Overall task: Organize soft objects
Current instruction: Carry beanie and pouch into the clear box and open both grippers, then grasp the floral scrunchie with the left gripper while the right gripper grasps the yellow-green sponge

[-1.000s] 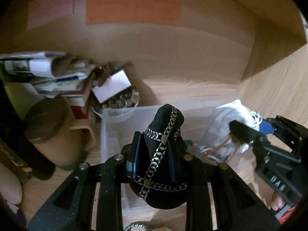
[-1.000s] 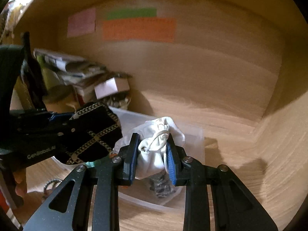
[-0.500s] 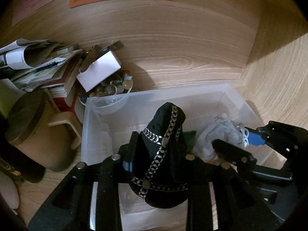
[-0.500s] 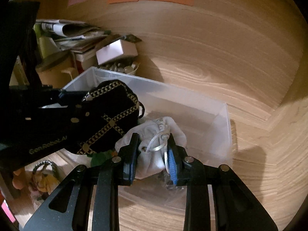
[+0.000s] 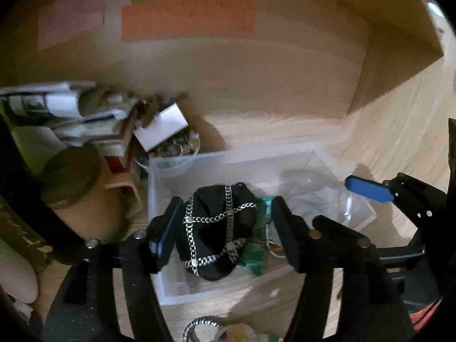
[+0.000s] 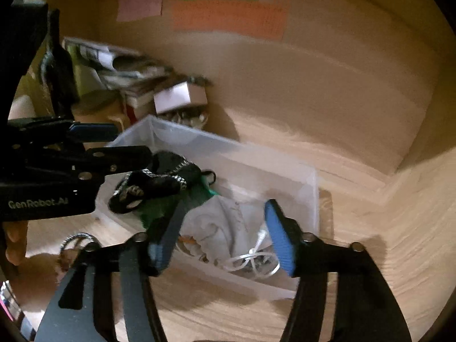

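Left gripper [image 5: 225, 228] and right gripper [image 6: 222, 233] both spread wide, holding nothing. Black pouch [image 5: 219, 225] with silver chain trim and white drawstring bag [image 6: 225, 233] lie in the clear bin [image 6: 310, 188], green cloth [image 5: 256, 245] between them. Far left: jar [image 5: 71, 179], bowl of coins [image 5: 173, 154], stacked papers [image 5: 57, 114]. Wooden desk [image 6: 370, 228], colored notes [image 6: 228, 14] on the back wall.

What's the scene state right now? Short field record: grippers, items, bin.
left gripper: open, jaws wide on either side of the black pouch
right gripper: open, jaws apart over the white drawstring bag
black pouch: chain-trimmed, lying in the bin, on the left side
white drawstring bag: lying in the bin, on the right side
green item: in the bin beside the pouch, partly hidden
clear plastic bin: on the wooden surface
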`<action>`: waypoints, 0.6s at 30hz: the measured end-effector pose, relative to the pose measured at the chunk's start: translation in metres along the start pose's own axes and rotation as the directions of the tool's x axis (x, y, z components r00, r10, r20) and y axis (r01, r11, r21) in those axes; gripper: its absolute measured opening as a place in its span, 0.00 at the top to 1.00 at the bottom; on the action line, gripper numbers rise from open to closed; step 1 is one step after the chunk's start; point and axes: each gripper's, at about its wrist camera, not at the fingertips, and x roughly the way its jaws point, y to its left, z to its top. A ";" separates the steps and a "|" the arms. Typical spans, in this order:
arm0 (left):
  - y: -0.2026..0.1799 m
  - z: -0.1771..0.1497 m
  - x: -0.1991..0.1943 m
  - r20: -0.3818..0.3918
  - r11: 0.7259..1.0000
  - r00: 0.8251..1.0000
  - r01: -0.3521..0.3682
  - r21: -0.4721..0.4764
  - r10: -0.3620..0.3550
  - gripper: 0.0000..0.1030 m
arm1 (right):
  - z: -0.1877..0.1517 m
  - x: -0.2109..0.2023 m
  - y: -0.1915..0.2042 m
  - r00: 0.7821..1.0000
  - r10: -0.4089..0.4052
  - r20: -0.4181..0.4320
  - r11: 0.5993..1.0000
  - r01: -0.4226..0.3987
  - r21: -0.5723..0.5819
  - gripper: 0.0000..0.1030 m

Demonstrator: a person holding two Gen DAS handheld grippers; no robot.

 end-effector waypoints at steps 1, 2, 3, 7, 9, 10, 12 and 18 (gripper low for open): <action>-0.001 0.001 -0.007 0.017 1.000 1.000 -0.005 0.005 0.005 0.31 | 0.000 -0.007 0.000 1.000 -0.006 0.017 1.000 0.006 0.001 0.41; -0.002 0.001 -0.013 0.032 1.000 0.999 -0.008 0.011 0.008 0.30 | 0.000 -0.011 0.001 1.000 -0.010 0.028 1.000 0.010 0.001 0.41; -0.003 0.002 -0.017 0.044 1.000 0.999 -0.010 0.017 0.009 0.27 | 0.000 -0.021 0.002 0.999 -0.014 0.048 1.000 0.014 0.001 0.40; -0.006 -0.004 -0.049 0.101 0.999 0.995 -0.019 0.035 0.015 0.13 | 0.000 -0.047 0.003 0.993 -0.024 0.112 1.000 0.023 0.010 0.26; -0.006 -0.008 -0.060 0.120 0.999 0.993 -0.019 0.035 0.015 0.05 | -0.001 -0.054 0.005 0.992 -0.024 0.128 1.000 0.022 0.019 0.22; -0.006 -0.012 -0.065 0.127 0.999 0.992 -0.017 0.032 0.013 0.01 | -0.004 -0.061 0.004 0.990 -0.020 0.137 0.999 0.016 0.028 0.21; -0.004 -0.021 -0.072 0.131 0.999 0.991 -0.020 0.030 0.016 0.01 | -0.011 -0.070 0.003 0.989 -0.018 0.146 0.999 0.012 0.039 0.20; 0.003 -0.052 -0.063 0.033 0.998 0.999 -0.041 0.046 0.040 0.01 | -0.042 -0.076 0.000 0.994 -0.027 0.109 0.997 0.019 0.077 0.19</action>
